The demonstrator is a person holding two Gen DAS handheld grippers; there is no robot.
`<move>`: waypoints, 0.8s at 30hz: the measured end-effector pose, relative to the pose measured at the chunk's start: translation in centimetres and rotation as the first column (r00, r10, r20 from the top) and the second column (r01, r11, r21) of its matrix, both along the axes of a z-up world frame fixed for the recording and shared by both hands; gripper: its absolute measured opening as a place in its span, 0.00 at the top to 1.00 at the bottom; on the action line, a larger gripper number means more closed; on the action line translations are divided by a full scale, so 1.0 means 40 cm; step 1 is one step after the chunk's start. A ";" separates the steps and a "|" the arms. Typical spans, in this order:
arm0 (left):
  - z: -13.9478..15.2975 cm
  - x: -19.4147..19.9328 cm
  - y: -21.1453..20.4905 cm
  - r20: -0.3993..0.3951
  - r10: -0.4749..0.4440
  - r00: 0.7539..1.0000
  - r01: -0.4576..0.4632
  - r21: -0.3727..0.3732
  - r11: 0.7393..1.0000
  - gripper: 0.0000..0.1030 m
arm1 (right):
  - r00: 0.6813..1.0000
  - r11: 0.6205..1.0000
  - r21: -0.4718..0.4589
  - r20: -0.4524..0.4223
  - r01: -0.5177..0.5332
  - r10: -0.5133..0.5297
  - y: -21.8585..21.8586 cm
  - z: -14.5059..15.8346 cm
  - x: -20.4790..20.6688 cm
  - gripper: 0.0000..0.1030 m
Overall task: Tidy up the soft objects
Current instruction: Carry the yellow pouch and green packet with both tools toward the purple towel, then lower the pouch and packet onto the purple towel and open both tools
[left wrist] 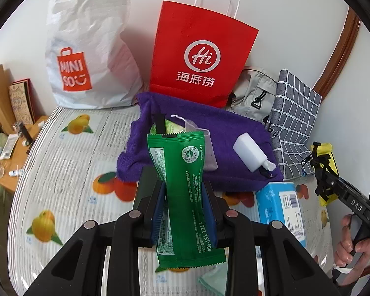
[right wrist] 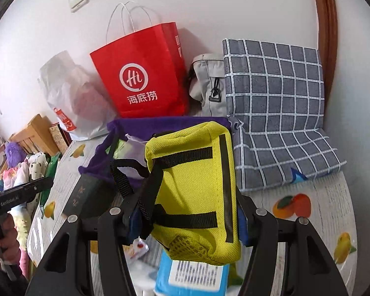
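Care matters now: left gripper (left wrist: 183,212) clamps the green sachet (left wrist: 185,197), right gripper (right wrist: 188,218) pinches the yellow pouch (right wrist: 194,190) (straps dangling), so lower both gently onto the purple towel (left wrist: 234,128).

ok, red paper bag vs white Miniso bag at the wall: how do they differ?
The red paper bag stands stiff and upright with white cord handles; the white Miniso bag is crinkled plastic, bulging and slumped. The red one bears a white Hi logo, the white one an orange logo. Both stand against the wall behind the purple towel.
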State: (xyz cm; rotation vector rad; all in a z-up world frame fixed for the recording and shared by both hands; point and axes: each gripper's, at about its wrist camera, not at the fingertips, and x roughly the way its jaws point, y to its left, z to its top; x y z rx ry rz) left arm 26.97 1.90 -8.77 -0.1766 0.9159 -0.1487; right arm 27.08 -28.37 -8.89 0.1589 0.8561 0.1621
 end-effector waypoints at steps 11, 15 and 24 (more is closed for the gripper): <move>-0.038 0.140 -0.017 -0.019 -0.008 1.000 0.009 0.039 0.999 0.72 | 1.000 0.999 0.031 -0.011 -0.009 0.009 -0.006 -0.022 0.144 0.42; -0.049 0.190 -0.021 -0.028 -0.002 1.000 0.003 0.037 0.999 0.72 | 1.000 1.000 0.010 -0.021 -0.005 0.005 0.000 -0.033 0.206 0.42; -0.061 0.308 -0.045 -0.039 -0.025 0.999 0.026 0.030 0.999 0.72 | 0.998 0.999 0.001 -0.053 -0.036 0.036 0.016 -0.054 0.327 0.41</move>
